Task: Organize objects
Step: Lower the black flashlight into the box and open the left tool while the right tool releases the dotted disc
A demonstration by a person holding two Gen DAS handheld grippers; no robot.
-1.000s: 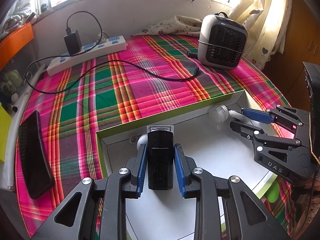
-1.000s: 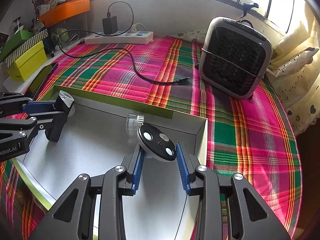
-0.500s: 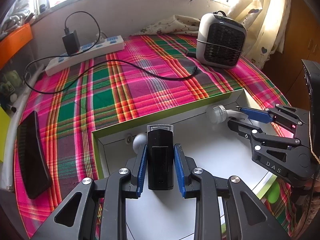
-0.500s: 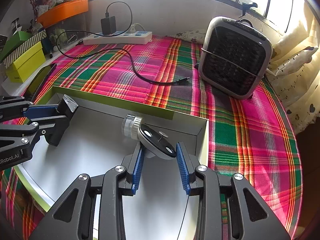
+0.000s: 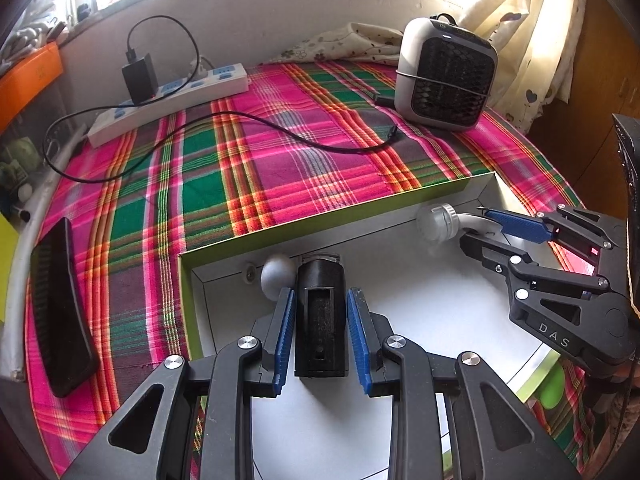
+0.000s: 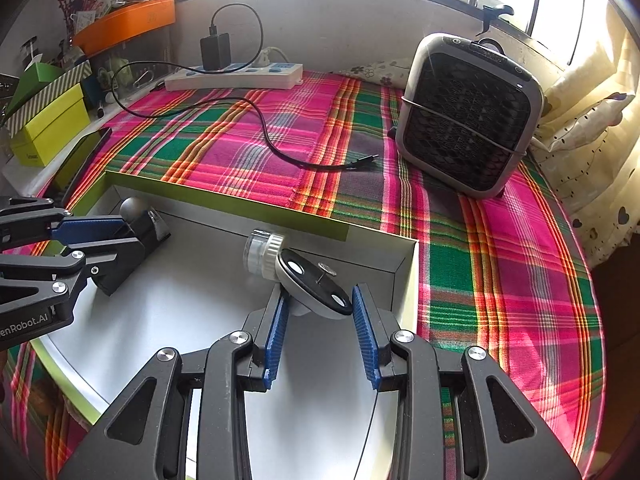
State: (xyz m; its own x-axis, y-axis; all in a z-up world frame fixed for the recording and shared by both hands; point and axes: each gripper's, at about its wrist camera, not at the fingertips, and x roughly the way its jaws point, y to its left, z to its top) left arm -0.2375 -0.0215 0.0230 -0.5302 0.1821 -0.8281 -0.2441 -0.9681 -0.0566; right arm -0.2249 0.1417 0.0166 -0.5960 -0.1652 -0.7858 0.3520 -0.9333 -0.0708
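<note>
A shallow white box with green outer walls [image 5: 328, 210] [image 6: 224, 200] lies on the plaid cloth. My left gripper [image 5: 320, 316] is shut on a black block-shaped device [image 5: 320, 320] with a grey ball [image 5: 278, 274] at its far end, held inside the box near its back left corner. My right gripper [image 6: 318, 314] is shut on a grey-and-black round adapter [image 6: 314, 286] with a clear-and-white cap [image 6: 262, 254], near the box's back right corner. Each gripper shows in the other's view: the left one [image 6: 120, 236] and the right one [image 5: 476, 226].
A grey desk fan [image 5: 444, 76] [image 6: 468, 116] stands at the back right. A white power strip [image 5: 168, 100] with a black charger [image 5: 140, 76] and loose cable [image 6: 272, 140] lies at the back. A black phone [image 5: 60, 312] lies at the left. Yellow-green boxes [image 6: 48, 128] stand far left.
Both grippers have drawn back a little from the box's back wall with their objects still held. The round adapter has tilted flatter in my right gripper.
</note>
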